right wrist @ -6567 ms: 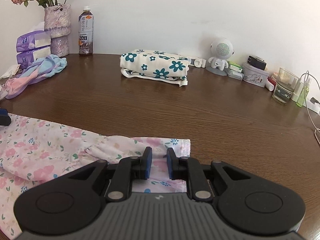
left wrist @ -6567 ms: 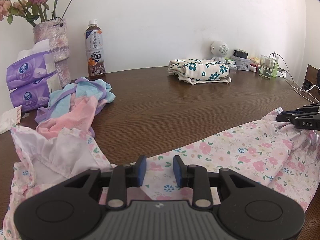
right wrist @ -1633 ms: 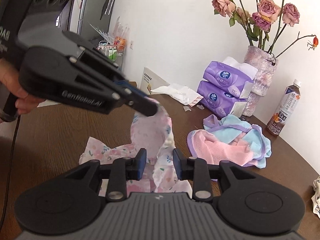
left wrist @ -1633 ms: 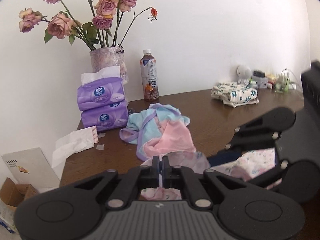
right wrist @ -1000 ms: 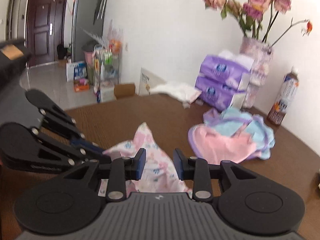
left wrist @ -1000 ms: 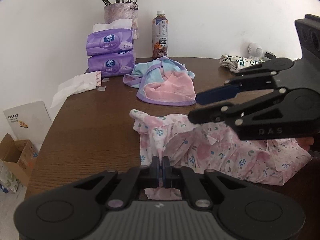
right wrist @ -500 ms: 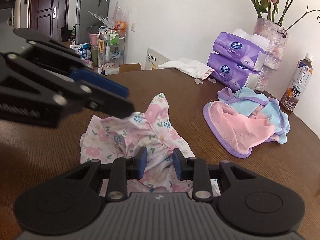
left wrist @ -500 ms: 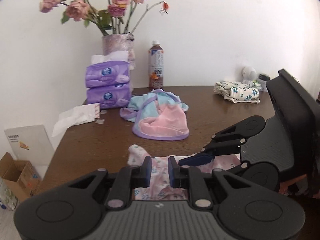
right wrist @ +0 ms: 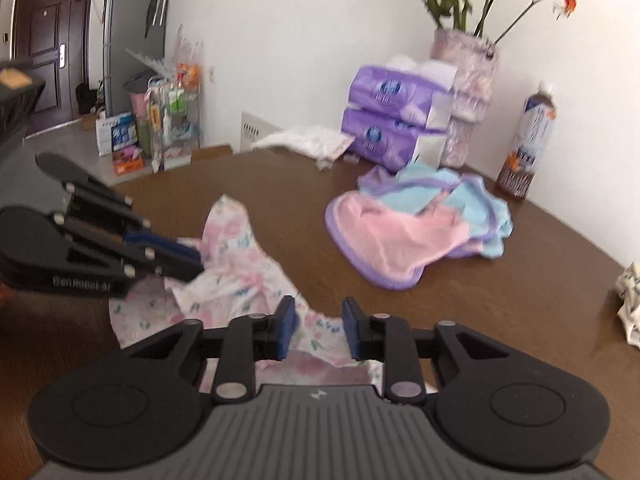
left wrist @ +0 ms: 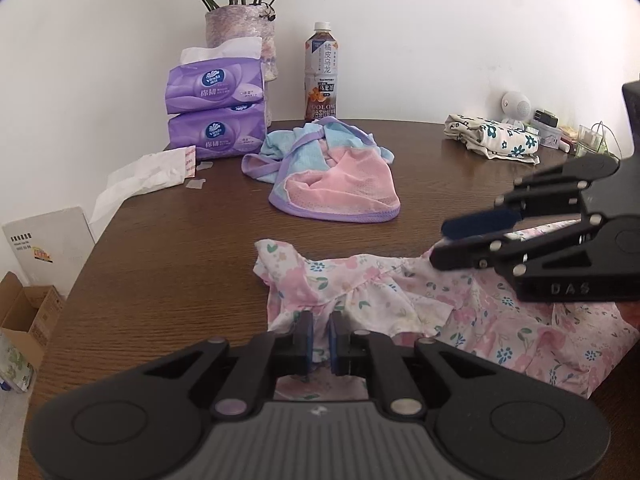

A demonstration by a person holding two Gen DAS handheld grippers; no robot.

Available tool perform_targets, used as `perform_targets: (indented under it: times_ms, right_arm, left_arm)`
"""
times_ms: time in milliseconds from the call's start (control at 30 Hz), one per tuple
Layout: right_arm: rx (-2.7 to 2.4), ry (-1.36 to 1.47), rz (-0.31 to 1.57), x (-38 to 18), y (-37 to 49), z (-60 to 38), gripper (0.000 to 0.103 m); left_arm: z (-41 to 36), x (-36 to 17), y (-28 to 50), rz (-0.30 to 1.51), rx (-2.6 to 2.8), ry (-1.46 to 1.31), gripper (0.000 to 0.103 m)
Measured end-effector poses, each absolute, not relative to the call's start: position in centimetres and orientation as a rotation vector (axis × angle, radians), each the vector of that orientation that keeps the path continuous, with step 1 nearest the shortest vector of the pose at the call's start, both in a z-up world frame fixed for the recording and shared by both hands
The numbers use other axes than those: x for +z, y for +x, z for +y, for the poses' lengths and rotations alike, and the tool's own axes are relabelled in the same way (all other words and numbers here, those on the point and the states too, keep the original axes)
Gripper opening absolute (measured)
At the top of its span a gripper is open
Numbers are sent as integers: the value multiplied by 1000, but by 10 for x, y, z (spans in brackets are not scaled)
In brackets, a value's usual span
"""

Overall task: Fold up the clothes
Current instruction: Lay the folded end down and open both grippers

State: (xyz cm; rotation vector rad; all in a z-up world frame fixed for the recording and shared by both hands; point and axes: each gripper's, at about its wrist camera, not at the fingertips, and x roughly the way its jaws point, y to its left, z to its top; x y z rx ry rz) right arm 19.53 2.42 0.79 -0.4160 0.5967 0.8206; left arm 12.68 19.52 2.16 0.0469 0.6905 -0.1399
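Left hand-held gripper (left wrist: 320, 338) nearly closed over the floral garment (left wrist: 400, 304), jaws slightly apart; right hand-held gripper (right wrist: 318, 326) released above it. Crumpled on the surface (left wrist: 160, 264), it remains unfolded. Beyond: 1 unfolded pile (left wrist: 328, 176), 1 folded garment (left wrist: 496, 140).

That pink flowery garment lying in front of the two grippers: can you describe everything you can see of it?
The flowery garment is thin, light cloth, white and pale pink, printed with pink blossoms, small blue flowers and green leaves. A gathered ruffle seam crosses it. It lies rumpled and unfolded on the brown wooden table, one corner poking up. The left gripper stands open over its near edge. The right gripper is also open, just above the cloth.
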Motion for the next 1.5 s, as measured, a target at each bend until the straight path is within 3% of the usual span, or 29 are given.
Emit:
perform_targets:
  times_ms: [333,500,1233,1500]
  right_arm:
    - [826,-438,586,-3,190,24,12]
    - [827,-438,579,-3,189,23,12]
    - [913,-402,523,12,172,32,13]
    - [905,-410,583,-1,172,41,15]
  left_arm:
    - [177,42,127,591,-192,88,16]
    - [178,23,132,677,-183,97,17]
    - [188,16,118,640,-164,63,21]
    - [190,17,119,645,-164,37,21]
